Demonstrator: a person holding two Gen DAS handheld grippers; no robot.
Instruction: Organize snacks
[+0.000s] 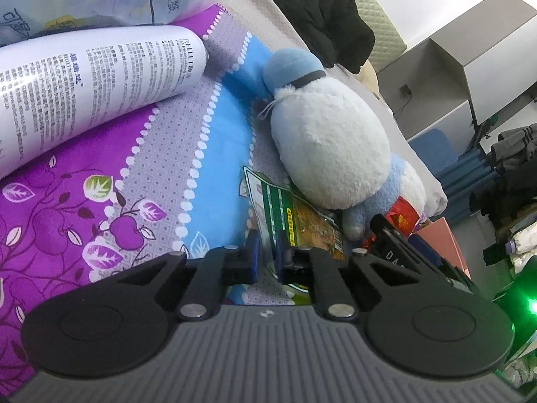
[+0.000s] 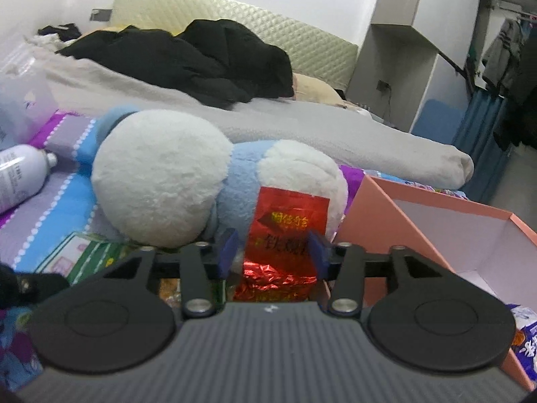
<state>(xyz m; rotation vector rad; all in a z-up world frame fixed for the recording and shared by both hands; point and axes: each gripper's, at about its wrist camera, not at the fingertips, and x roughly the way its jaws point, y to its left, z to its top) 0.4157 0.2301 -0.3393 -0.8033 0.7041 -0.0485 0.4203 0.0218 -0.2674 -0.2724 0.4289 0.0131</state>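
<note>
- The left gripper (image 1: 267,255) has its blue-padded jaws narrowed to a slim gap around the near edge of a green and orange crinkly snack packet (image 1: 295,215), which passes between the pads; whether both pads actually press it cannot be told.
- That packet lies on the purple, grey and blue patterned bedsheet (image 1: 100,208), its far end tucked under a white and pale-blue plush toy (image 1: 330,144).
- The right gripper (image 2: 272,252) has its jaws set moderately apart, one on each side of a shiny red foil packet with gold lettering (image 2: 287,235); the right pad sits against the packet's edge, while contact on the left is unclear.
- The red packet stands upright, leaning on the near side of the plush toy, just left of an open pink cardboard box with a white interior (image 2: 463,235).
- In the left wrist view the red packet shows at the right, beyond the plush toy, next to the pink box.
- A white cylindrical spray bottle with printed text (image 1: 90,90) lies on its side at the far left of the sheet.
- A black garment (image 2: 188,60) is heaped on the grey blanket (image 2: 335,131) further back.
- A blue and white wrapper (image 2: 523,342) shows in the near right corner of the box.
</note>
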